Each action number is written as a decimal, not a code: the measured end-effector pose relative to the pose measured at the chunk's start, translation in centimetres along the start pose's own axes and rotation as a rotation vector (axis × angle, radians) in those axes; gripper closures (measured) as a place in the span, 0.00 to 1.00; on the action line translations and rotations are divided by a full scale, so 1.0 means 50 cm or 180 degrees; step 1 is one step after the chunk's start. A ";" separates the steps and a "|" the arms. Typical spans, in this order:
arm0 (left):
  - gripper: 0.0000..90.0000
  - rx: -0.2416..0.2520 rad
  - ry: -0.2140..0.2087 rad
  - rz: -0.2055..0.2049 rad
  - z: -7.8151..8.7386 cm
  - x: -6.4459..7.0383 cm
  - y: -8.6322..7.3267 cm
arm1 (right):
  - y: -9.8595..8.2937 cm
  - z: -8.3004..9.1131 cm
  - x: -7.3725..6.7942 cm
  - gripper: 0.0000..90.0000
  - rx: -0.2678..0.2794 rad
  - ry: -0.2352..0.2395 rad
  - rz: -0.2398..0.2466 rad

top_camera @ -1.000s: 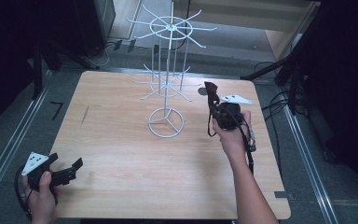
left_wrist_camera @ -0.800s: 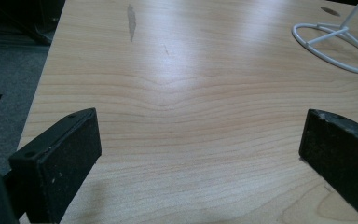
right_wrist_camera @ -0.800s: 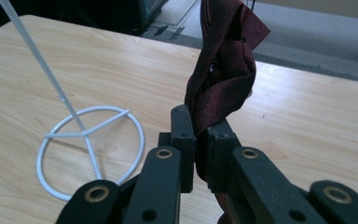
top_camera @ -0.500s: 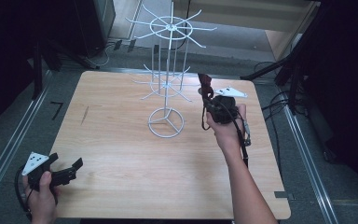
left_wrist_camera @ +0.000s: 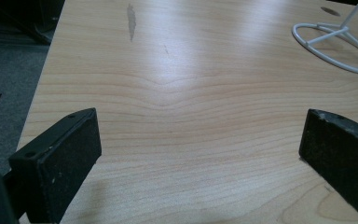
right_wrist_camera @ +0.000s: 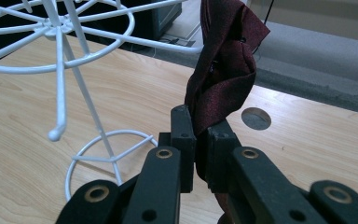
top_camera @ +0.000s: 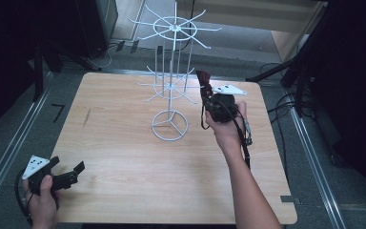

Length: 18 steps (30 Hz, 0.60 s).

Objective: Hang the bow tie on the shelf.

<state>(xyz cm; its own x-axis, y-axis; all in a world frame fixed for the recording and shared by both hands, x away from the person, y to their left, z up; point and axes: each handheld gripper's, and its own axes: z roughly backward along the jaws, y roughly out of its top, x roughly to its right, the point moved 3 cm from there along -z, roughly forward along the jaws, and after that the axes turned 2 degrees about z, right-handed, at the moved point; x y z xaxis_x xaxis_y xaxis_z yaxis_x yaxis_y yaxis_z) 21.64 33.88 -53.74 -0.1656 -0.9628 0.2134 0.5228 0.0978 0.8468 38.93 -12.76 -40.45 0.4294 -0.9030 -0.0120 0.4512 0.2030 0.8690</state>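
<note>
A white wire rack (top_camera: 170, 90) with two tiers of hook arms stands on a ring base at the back middle of the wooden table (top_camera: 124, 148). Just right of it, my right gripper (top_camera: 208, 94) is raised above the table, shut on a dark red piece of cloth (top_camera: 203, 80). In the right gripper view the jaws (right_wrist_camera: 200, 140) pinch the twisted cloth (right_wrist_camera: 223, 70), which rises close to a rack arm tip (right_wrist_camera: 56, 134). My left gripper (top_camera: 67, 164) rests open at the table's front left corner, and its jaws (left_wrist_camera: 200, 130) stand wide apart over bare wood.
The rack's ring base (left_wrist_camera: 335, 42) lies far ahead of the left gripper. A round hole (right_wrist_camera: 256, 118) pierces the table behind the cloth. Cables and dark stands crowd the floor beyond the table's right edge (top_camera: 290, 95).
The right gripper has carried the red cloth up and to the left, closer to the rack. The left gripper has stayed put.
</note>
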 end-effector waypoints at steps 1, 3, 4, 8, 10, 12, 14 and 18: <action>0.00 -0.0001 0.0001 -0.0001 0.000 0.000 0.000 | 0.000 -0.001 -0.001 0.95 -0.0002 -0.0001 0.0010; 0.00 0.0000 0.0000 0.0002 0.000 0.000 0.000 | 0.000 -0.004 -0.003 0.95 -0.0018 0.0001 0.0026; 0.00 -0.0001 0.0000 0.0002 0.000 0.000 0.000 | 0.000 -0.006 -0.004 0.95 -0.0028 0.0001 0.0024; 0.00 0.0000 0.0000 0.0000 0.000 0.000 0.000 | -0.004 -0.013 -0.007 0.95 -0.0052 0.0016 0.0007; 0.00 0.0000 -0.0001 -0.0001 0.000 0.000 0.000 | -0.007 -0.018 -0.010 0.95 -0.0063 0.0028 0.0012; 0.00 0.0000 -0.0001 -0.0001 0.000 0.000 0.000 | -0.010 -0.022 -0.013 0.95 -0.0069 0.0034 0.0021; 0.00 0.0002 -0.0001 -0.0001 0.000 0.000 0.000 | -0.013 -0.026 -0.017 0.95 -0.0061 0.0049 0.0027; 0.00 0.0002 -0.0001 0.0000 0.000 0.000 0.000 | -0.017 -0.032 -0.023 0.95 -0.0065 0.0066 0.0043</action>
<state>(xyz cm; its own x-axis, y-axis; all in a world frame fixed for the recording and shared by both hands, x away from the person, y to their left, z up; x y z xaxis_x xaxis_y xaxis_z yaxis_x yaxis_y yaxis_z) 21.64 33.86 -53.74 -0.1658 -0.9627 0.2137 0.5222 0.0981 0.8471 39.28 -11.28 -41.95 0.4516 -0.8922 -0.0106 0.4610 0.2231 0.8589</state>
